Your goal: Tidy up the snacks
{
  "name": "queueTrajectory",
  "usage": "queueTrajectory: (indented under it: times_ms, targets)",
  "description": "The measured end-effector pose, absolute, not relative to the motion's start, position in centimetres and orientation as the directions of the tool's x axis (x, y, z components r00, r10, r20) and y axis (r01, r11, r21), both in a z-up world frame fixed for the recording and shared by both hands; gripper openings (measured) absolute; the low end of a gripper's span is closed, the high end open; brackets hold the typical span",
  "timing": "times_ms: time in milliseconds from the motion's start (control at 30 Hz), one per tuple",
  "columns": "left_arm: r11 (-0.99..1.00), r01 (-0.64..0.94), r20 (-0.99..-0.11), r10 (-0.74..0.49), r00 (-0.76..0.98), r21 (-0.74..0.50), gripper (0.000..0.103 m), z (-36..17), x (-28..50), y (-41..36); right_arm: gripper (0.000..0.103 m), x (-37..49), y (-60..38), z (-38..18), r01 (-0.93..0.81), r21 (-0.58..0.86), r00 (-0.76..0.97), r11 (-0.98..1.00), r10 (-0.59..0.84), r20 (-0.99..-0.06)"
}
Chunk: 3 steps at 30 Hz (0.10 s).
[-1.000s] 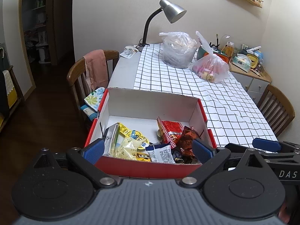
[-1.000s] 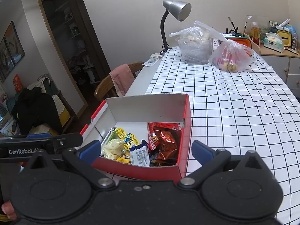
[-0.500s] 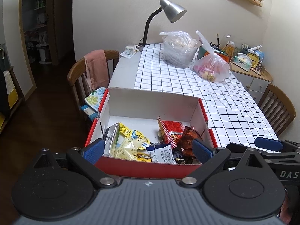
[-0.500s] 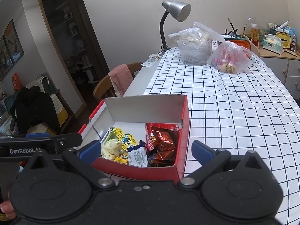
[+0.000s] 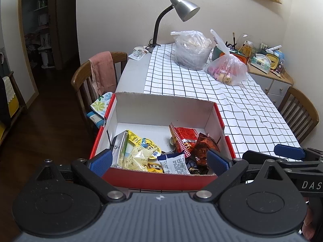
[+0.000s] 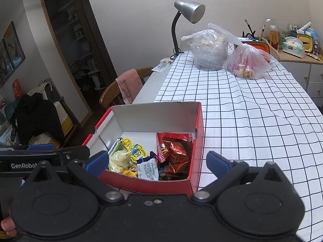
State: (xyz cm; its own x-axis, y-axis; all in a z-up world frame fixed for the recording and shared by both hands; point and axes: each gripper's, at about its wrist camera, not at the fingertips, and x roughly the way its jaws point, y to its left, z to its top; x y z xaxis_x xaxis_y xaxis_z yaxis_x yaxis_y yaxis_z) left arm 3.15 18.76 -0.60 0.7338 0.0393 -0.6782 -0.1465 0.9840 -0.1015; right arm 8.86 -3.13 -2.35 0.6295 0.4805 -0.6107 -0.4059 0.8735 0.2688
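While you hold both grippers low at the near end of the bench [image 5: 133,74], the red box [image 5: 161,178] sits just ahead of your left gripper [image 5: 159,161], whose jaws stand wide apart with nothing between them. Your right gripper [image 6: 157,164] is spread just as wide and also empty, with the box ahead of it and to its left.

The snacks [image 5: 141,153] lie heaped in the box's near half: yellow packets [image 6: 125,155] toward the left, red and foil wrappers [image 6: 175,151] toward the right, a white sachet [image 5: 174,163] between them. That pile would suit either snacks just gathered in or snacks waiting to be sorted, so you can't settle the step from this alone.

Any grasp here means crinkly, overlapping wrappers; expect neighbours to lift along.

Farther ahead, two plastic bags [image 5: 191,50] and a desk lamp [image 5: 181,8] stand on the checked cloth [image 6: 242,104]. Wooden chairs [image 5: 97,70] flank the bench, and a cluttered sideboard [image 6: 298,60] sits beyond to the right.
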Motion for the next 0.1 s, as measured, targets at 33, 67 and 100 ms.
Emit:
queueTrajectory:
  times_ms: [33, 67, 100]
  targets:
    - [0.984, -0.146, -0.678, 0.04, 0.734, -0.101, 0.1, -0.6, 3.17, 18.74, 0.103, 8.93, -3.23, -2.38, -0.401, 0.268, 0.632, 0.876, 0.477, -0.611]
    - [0.984, -0.145, -0.679, 0.039, 0.734, -0.101, 0.1, -0.61, 3.22, 18.69, 0.103, 9.05, -3.38, -2.43, -0.396, 0.268, 0.634, 0.878, 0.472, -0.612]
    - [0.984, -0.145, -0.679, 0.037, 0.733, -0.102, 0.1, -0.6, 3.18, 18.68, 0.103, 9.23, -3.63, -2.52, -0.39, 0.266, 0.638, 0.882, 0.467, -0.612]
